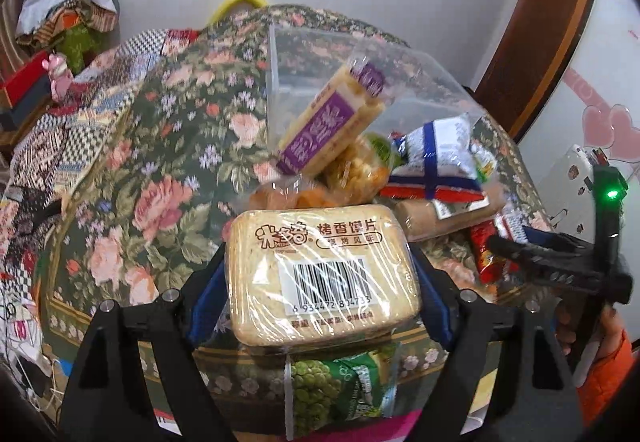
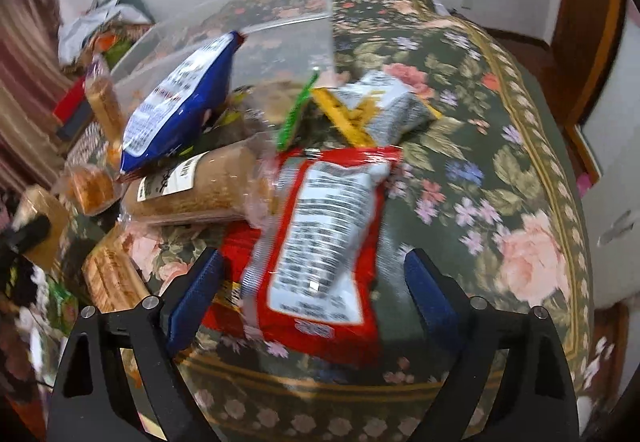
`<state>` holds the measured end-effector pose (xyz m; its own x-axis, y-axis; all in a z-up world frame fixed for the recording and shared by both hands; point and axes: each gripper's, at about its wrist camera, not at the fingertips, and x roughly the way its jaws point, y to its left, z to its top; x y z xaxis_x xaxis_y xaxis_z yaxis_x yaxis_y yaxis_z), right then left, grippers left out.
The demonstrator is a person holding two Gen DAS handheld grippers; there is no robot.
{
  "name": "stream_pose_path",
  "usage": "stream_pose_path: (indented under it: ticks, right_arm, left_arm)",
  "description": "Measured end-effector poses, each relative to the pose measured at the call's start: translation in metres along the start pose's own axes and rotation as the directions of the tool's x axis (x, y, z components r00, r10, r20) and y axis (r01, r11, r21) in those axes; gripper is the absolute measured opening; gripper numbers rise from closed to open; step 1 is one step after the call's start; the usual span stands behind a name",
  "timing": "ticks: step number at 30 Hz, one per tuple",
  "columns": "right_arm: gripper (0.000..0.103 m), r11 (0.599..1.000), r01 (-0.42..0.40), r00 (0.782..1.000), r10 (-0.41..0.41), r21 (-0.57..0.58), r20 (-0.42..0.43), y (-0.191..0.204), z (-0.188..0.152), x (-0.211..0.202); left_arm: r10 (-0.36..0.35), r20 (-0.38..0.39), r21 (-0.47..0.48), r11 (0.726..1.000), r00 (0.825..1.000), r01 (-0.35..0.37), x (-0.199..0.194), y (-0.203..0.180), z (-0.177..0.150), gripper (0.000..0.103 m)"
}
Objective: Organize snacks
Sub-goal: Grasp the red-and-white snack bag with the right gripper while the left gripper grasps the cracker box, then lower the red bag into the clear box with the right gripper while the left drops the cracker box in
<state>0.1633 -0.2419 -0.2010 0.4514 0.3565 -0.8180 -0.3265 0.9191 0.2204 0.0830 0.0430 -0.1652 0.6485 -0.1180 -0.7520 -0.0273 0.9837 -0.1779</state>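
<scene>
1. Two grippers are at work over a bench draped in a dark green floral cloth, and most of the snacks are loose on it.
2. Our left gripper has its blue-padded fingers clamped on the sides of a beige, clear-wrapped block of toasted bread slices with a barcode label; the block appears lifted clear of the cloth, above a green packet of peas.
3. Our right gripper hovers with its fingers apart; a red packet with a white printed label lies between them on the cloth, and neither pad seems to press it.
4. A clear plastic storage box stands at the back of the bench. We judge it the likely home for the snacks. A purple-and-cream stick packet leans against its near side; whether it is inside or only propped there we cannot tell.
5. Outside the box, just in front of it, we see a blue-and-white pouch, a long brown roll of biscuits in clear wrap, and a grey-and-yellow packet, piled and touching.
6. We judge the task barely begun: one block is in hand, perhaps one packet is placed, and the rest of the heap remains to be sorted.
</scene>
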Motion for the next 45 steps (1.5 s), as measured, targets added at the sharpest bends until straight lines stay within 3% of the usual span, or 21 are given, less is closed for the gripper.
stream_pose_path:
  ticks: [6, 9, 11, 13, 21, 27, 45]
  right_arm:
    - [0.095, 0.997, 0.047, 0.999, -0.048, -0.055, -0.008, 0.013, 0.011, 0.02]
    - [0.092, 0.991, 0.088, 0.996, -0.086, -0.105, 0.015, 0.017, 0.009, 0.026]
    - [0.073, 0.991, 0.094, 0.995, -0.091, -0.097, 0.031, 0.014, 0.009, 0.024]
    - [0.068, 0.993, 0.09, 0.996, -0.088, -0.081, 0.033, 0.007, 0.008, 0.02]
    - [0.067, 0.995, 0.085, 0.996, -0.083, -0.058, 0.042, -0.014, -0.008, -0.002]
    - [0.067, 0.996, 0.083, 0.991, -0.079, -0.036, 0.107, -0.022, 0.0, -0.03]
    - [0.068, 0.988, 0.032, 0.943, 0.021, -0.154, 0.332, 0.034, 0.064, -0.077]
  left_arm:
    - [-0.003, 0.025, 0.006, 1.0, 1.0, 0.003, -0.007, -0.004, 0.008, 0.082]
    - [-0.005, 0.02, 0.001, 1.0, 1.0, 0.005, -0.005, -0.004, 0.009, 0.082]
    - [-0.004, 0.019, -0.003, 1.0, 1.0, 0.004, -0.005, -0.004, 0.009, 0.082]
    - [-0.005, 0.019, -0.004, 1.0, 1.0, 0.005, -0.004, -0.004, 0.01, 0.082]
    - [-0.002, 0.058, 0.008, 1.0, 0.998, 0.001, -0.014, -0.008, 0.022, 0.082]
    - [-0.008, 0.086, 0.008, 1.0, 0.996, 0.008, -0.019, -0.011, 0.037, 0.082]
    - [-0.021, 0.145, 0.024, 1.0, 0.989, 0.018, -0.018, -0.017, 0.105, 0.082]
